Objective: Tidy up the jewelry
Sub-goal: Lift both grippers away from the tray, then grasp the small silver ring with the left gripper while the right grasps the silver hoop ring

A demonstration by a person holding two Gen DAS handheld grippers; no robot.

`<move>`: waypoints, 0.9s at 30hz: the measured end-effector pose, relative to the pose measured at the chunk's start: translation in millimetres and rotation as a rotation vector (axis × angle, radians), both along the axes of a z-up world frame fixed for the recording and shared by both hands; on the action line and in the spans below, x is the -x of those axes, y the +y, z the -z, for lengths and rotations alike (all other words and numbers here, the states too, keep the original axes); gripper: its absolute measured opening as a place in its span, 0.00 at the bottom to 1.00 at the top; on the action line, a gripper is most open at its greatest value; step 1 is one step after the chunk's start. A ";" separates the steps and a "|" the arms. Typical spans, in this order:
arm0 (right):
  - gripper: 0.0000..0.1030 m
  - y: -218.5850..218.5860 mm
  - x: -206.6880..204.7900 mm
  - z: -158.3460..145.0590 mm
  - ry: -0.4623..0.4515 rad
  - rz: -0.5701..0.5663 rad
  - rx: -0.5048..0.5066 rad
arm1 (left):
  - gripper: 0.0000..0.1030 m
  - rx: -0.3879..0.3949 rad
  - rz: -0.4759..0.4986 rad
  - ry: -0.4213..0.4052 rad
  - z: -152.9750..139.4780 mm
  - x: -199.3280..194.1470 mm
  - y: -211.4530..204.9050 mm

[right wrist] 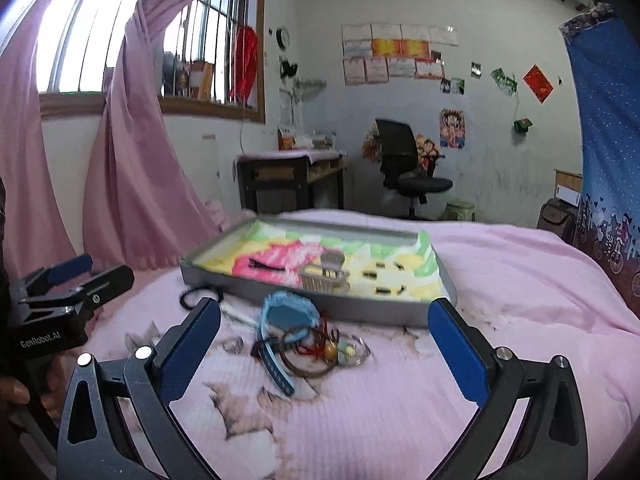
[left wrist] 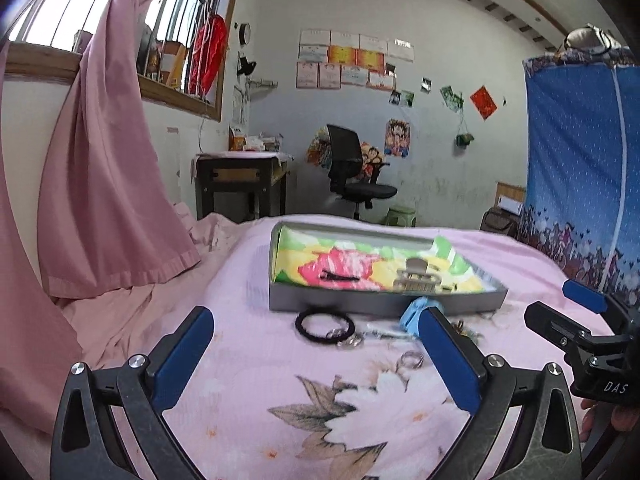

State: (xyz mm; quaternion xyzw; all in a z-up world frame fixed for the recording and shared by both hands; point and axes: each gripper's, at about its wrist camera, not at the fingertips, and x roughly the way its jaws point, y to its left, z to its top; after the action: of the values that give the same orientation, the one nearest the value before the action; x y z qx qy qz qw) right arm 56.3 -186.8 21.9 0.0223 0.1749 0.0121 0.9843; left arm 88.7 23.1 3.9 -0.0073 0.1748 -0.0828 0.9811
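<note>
Two grippers over a bed with a pink flowered cover. The landmark is the grey tray, lined with a bright flowered cloth and lying on the bed beyond both tools.

Left gripper: jaws spread wide, nothing between the pads; it hangs above the bed just in front of the tray. Right gripper: jaws likewise spread and empty. Each tool shows at the edge of the other's view, cut off by the frame, with part of a hand around the handle.

Inside the tray: a dark hair clip on the pink part of the cloth, a metal claw clip near the middle, and several small dark pieces towards the tray's right end — too small to name.

In front of the tray, on the bed: a black hair tie by its left part, small metal rings closer to the left gripper, and a heap of jewelry — a light-blue watch with its strap, a brown bangle, red threads and beads, tangled so that single pieces are hard to separate. In the left wrist view this heap is mostly hidden behind the gripper's right finger; motion blur softens both views.

Behind the tray: pink curtains, a bench and an office chair.
</note>
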 end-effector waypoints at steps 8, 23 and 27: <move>0.99 1.0 -13.3 19.4 0.119 -0.010 0.000 | 1.00 -0.026 -0.002 0.093 22.0 -12.9 2.9; 0.95 -4.9 -36.0 38.4 0.249 -0.032 -0.060 | 0.99 -0.008 0.086 0.220 36.5 -32.5 -0.5; 0.79 -9.2 -42.7 42.7 0.275 -0.019 -0.073 | 0.91 -0.018 0.150 0.230 37.4 -33.6 -9.5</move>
State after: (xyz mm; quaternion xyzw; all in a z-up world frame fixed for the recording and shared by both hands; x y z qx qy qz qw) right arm 99.0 -196.0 -20.8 0.0581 0.3077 0.0246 0.9494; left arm 122.4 13.5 -33.4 0.0053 0.2870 -0.1528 0.9456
